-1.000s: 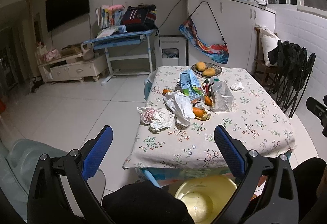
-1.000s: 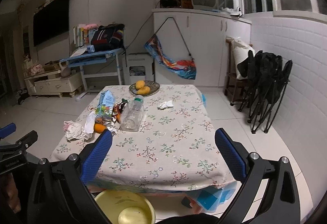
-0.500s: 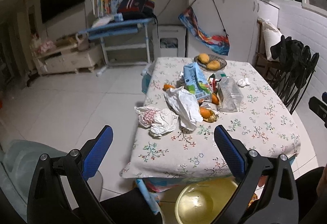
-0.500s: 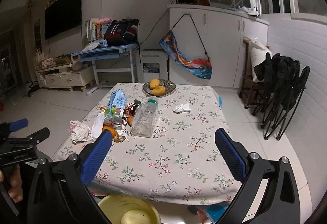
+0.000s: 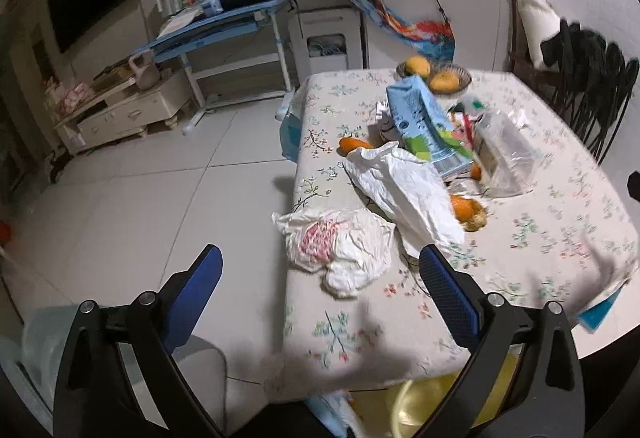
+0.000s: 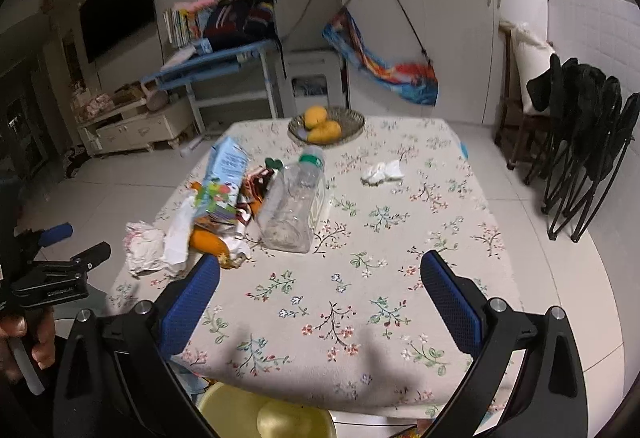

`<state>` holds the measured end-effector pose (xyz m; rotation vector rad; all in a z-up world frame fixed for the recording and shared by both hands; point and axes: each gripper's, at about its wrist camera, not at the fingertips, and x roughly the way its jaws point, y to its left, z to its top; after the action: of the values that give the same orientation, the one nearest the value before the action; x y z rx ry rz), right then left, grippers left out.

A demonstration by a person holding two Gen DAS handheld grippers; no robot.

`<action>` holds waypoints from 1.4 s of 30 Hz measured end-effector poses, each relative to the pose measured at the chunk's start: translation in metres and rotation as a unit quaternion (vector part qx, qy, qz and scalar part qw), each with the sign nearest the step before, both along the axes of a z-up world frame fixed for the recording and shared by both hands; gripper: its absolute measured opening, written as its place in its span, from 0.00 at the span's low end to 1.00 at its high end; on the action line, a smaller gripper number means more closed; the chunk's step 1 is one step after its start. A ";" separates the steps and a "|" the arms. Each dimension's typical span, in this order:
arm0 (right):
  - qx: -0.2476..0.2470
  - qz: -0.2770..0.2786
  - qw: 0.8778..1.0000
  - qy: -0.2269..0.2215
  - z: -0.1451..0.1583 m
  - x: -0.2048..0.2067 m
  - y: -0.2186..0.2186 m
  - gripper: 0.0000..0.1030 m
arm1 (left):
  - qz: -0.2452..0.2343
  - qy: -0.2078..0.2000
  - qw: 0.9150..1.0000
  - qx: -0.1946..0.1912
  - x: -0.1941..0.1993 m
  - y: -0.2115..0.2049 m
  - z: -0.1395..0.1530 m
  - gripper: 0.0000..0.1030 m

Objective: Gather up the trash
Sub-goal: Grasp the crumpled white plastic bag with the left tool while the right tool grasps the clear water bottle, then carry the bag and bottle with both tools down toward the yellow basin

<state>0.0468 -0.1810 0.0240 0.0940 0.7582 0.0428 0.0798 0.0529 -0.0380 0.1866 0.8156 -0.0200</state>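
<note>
Above the table (image 6: 400,198), both tongs (image 5: 320,278) (image 6: 320,278) hover agape (seemingly empty).

Crumpled bag (image 5: 340,250) between spread fingers (image 5: 448,290)

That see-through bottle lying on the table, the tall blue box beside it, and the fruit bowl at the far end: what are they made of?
The bottle looks like thin clear plastic: the tablecloth shows through it, and its cap is green. The blue box seems to be printed, coated cardboard, with creased edges like a drink carton. The bowl looks woven, perhaps wicker or wire; the blur leaves that open.
</note>
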 end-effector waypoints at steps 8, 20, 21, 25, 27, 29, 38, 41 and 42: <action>-0.017 0.042 0.998 0.037 -0.019 0.042 0.032 0.94 | -0.016 0.053 0.998 0.012 0.039 -0.002 -0.026 0.85; 0.019 0.002 0.997 0.081 -0.048 0.106 0.030 0.94 | -0.046 0.085 0.995 0.014 0.057 -0.012 -0.047 0.64; 0.020 0.000 0.996 0.082 -0.049 0.109 0.030 0.93 | -0.048 0.086 0.995 0.013 0.057 -0.012 -0.048 0.63; 0.034 -0.004 0.995 0.093 -0.057 0.119 0.028 0.91 | -0.057 0.092 0.994 0.017 0.057 -0.017 -0.051 0.56; 0.037 -0.004 0.994 0.100 -0.062 0.124 0.027 0.79 | -0.061 0.096 0.993 0.015 0.058 -0.018 -0.053 0.50; 0.042 -0.003 0.993 0.109 -0.065 0.126 0.025 0.74 | -0.062 0.101 0.993 0.012 0.058 -0.018 -0.054 0.46; 0.066 0.002 0.991 0.113 -0.066 0.122 0.013 0.55 | -0.067 0.101 0.993 -0.010 0.056 -0.016 -0.049 0.29; 0.105 -0.006 0.988 0.111 -0.064 0.116 -0.001 0.54 | -0.067 0.090 0.994 -0.010 0.051 -0.016 -0.045 0.29; 0.122 -0.009 0.986 0.112 -0.063 0.114 -0.007 0.54 | -0.066 0.088 0.994 -0.011 0.049 -0.016 -0.043 0.28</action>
<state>0.1607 -0.1876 -0.0395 0.3432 0.9746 0.1086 0.1292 0.0368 -0.0811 0.2205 0.9774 -0.1714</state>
